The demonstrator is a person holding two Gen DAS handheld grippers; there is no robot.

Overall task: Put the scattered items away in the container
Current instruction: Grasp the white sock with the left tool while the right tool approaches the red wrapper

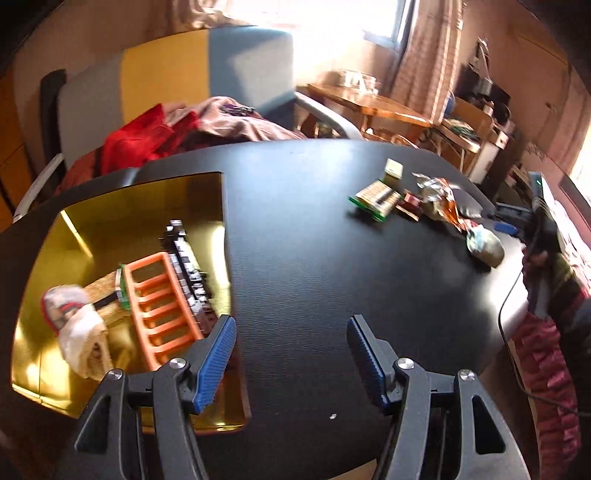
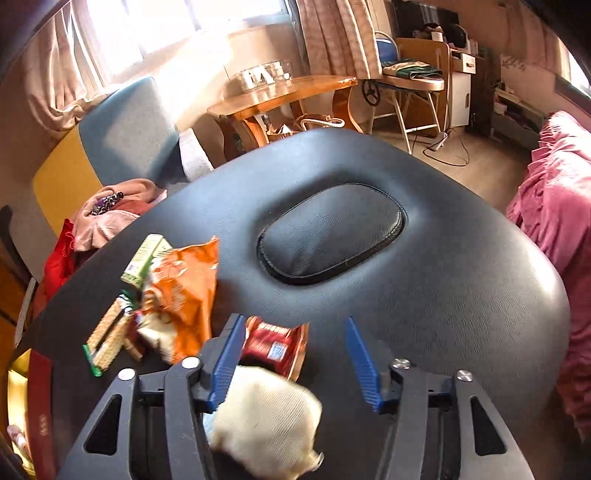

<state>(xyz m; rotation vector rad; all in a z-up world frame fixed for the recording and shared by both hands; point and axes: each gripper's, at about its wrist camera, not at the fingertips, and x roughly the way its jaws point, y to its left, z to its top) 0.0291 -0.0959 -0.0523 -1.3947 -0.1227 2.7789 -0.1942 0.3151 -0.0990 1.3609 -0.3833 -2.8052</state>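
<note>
Light: I see strong daylight from the window (image 2: 177,33), blown out white.
Glare: sheen on the black table (image 2: 461,258) and gold tray (image 1: 110,206).
Blur: my near items smear.
Edges: heavy fisheye bending, dark corners.

The left wrist camera is sitting behind the left gripper (image 1: 291,354), looking forward and down across the black table (image 1: 295,240), with the gold container (image 1: 110,206) close at nine o'clock and the scattered wrappers (image 1: 413,199) farther off at two o'clock. The right wrist camera is riding behind the right gripper (image 2: 295,354), hovering very near the same wrappers (image 2: 177,291), now lying at nine to ten o'clock. Both views are sharing the table (image 2: 443,277), the wrapper pile, and the blue-and-yellow chair (image 1: 207,77) at eleven o'clock.
</note>
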